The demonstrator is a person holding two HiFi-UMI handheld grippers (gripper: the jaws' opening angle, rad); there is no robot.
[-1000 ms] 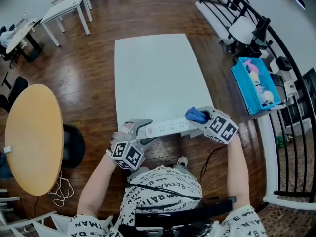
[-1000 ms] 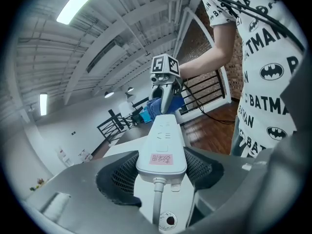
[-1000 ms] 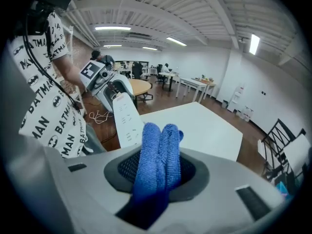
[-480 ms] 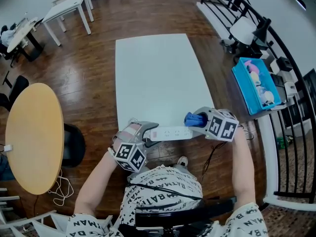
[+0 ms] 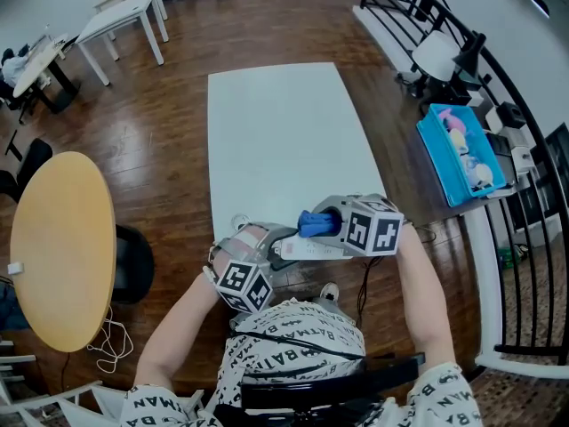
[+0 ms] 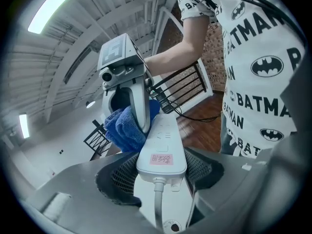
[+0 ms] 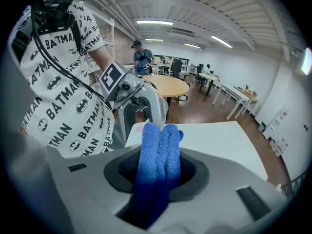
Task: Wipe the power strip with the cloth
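Observation:
My left gripper [image 5: 272, 244] is shut on the cord end of the white power strip [image 5: 313, 249], which it holds just above the near edge of the white table [image 5: 284, 140]. In the left gripper view the power strip [image 6: 161, 152] lies between the jaws of the left gripper [image 6: 161, 165], its pink label facing up. My right gripper [image 5: 325, 223] is shut on a folded blue cloth [image 5: 315, 223]. The cloth [image 6: 125, 128] rests against the strip's side, close to the left jaws. In the right gripper view the cloth [image 7: 158, 155] fills the right gripper [image 7: 158, 168].
A blue bin [image 5: 462, 154] with small items stands on the right, by a black railing [image 5: 511, 123]. A round wooden table [image 5: 58, 247] is at the left. A dark cable [image 5: 378, 283] trails on the wooden floor near the person's feet.
The right gripper has slid left along the power strip with the cloth, from the far end to close by the left gripper. The left gripper and strip shifted slightly right.

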